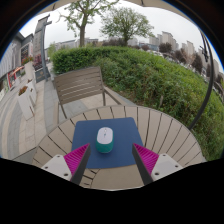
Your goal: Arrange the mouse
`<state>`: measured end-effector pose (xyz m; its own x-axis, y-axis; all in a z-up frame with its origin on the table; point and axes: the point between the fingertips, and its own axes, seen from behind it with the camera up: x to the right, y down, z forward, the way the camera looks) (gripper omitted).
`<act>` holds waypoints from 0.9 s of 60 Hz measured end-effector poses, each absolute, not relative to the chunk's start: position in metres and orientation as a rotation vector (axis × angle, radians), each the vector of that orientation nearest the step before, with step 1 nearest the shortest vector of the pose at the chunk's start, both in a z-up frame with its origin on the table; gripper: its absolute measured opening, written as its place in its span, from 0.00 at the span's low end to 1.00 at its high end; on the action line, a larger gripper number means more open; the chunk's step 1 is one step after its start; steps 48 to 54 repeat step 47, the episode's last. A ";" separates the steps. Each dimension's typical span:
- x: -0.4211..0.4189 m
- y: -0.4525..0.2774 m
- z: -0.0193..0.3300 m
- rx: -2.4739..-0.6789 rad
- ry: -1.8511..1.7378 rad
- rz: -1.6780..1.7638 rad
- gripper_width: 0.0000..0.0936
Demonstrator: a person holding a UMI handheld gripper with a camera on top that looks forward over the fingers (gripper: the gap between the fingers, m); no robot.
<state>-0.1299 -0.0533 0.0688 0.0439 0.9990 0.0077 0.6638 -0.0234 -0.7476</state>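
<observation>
A white and teal mouse [105,139] lies on a dark blue mouse mat [112,152] on a round wooden slatted table [165,132]. The mouse sits near the far edge of the mat, pointing away from me. My gripper [111,160] is open, its two fingers with magenta pads [75,158] spread wide over the mat's near corners. The mouse is just ahead of the fingers, between their lines, and untouched. Nothing is held.
A wooden slatted bench [82,88] stands beyond the table at the left. A green hedge [150,70] runs behind and to the right. A paved path [25,115] with planters is at the left.
</observation>
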 end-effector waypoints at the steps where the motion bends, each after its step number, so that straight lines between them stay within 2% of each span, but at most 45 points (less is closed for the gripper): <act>1: -0.119 -0.051 0.076 -1.747 -1.679 0.744 0.92; 12: 0.015 -0.033 0.133 -1.786 -1.684 0.735 0.92; 22: 0.106 -0.016 0.157 -1.808 -1.659 0.685 0.92; 37: 0.180 -0.016 0.174 -1.790 -1.606 0.650 0.92; 54: 0.200 -0.021 0.173 -1.810 -1.568 0.642 0.91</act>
